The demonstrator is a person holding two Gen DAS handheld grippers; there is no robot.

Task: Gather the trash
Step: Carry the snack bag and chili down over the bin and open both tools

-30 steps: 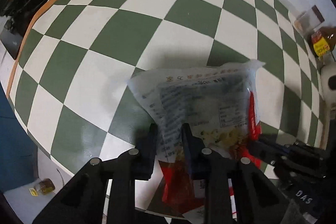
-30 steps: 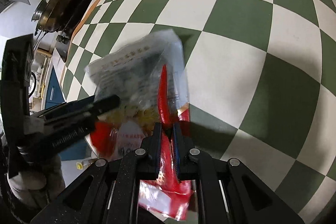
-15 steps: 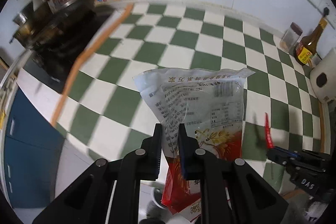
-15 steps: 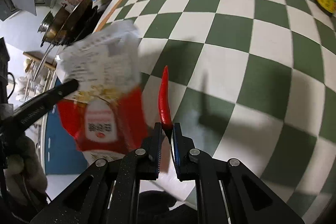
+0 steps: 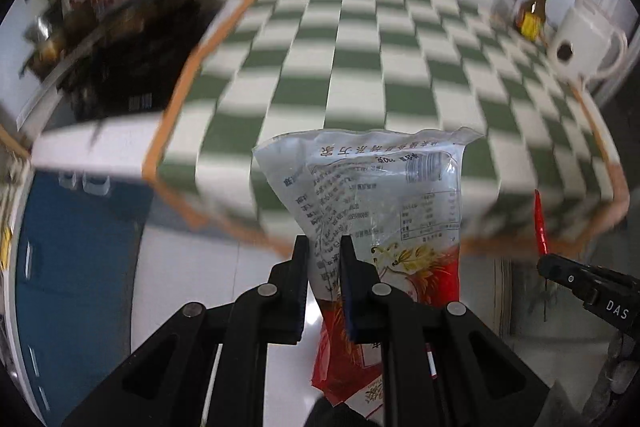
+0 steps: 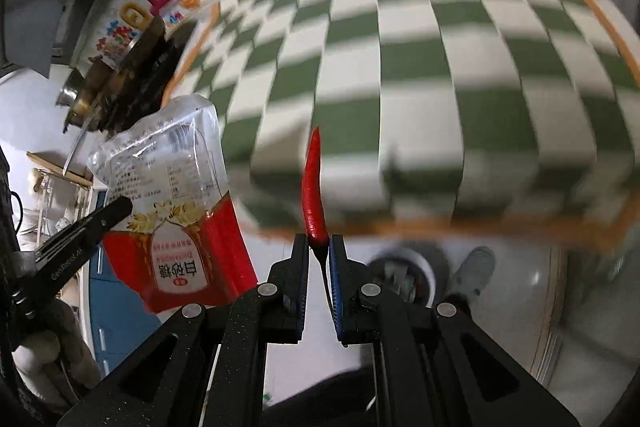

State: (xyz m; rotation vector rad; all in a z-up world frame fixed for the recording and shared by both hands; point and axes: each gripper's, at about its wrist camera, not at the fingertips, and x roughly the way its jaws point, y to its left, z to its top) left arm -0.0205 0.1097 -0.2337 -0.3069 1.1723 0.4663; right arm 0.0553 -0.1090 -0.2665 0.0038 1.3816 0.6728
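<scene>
The empty plastic bag (image 5: 376, 211), clear at the top and red toward the bottom, hangs upright in the air off the front edge of the checkered counter (image 5: 360, 67). My left gripper (image 5: 324, 247) has its jaws clamped on the bag's left edge, so the printed back faces the left wrist camera. From the right wrist view the same bag (image 6: 176, 203) shows its red label side, held up by the left gripper (image 6: 116, 207) at the left of that view.

My right gripper (image 6: 319, 247) is closed on the stem end of a red chili pepper (image 6: 313, 195), which points straight up between the fingers. In the left wrist view that chili (image 5: 540, 223) stands to the right of the bag, apart from it, above the right gripper's (image 5: 550, 263) tip.

Both items are out beyond the counter's orange-trimmed edge. At the far right corner of the counter stand a white kettle (image 5: 584, 39) and a brown bottle (image 5: 534, 7). Below, a grey shoe (image 6: 474, 267) rests on the floor.
</scene>
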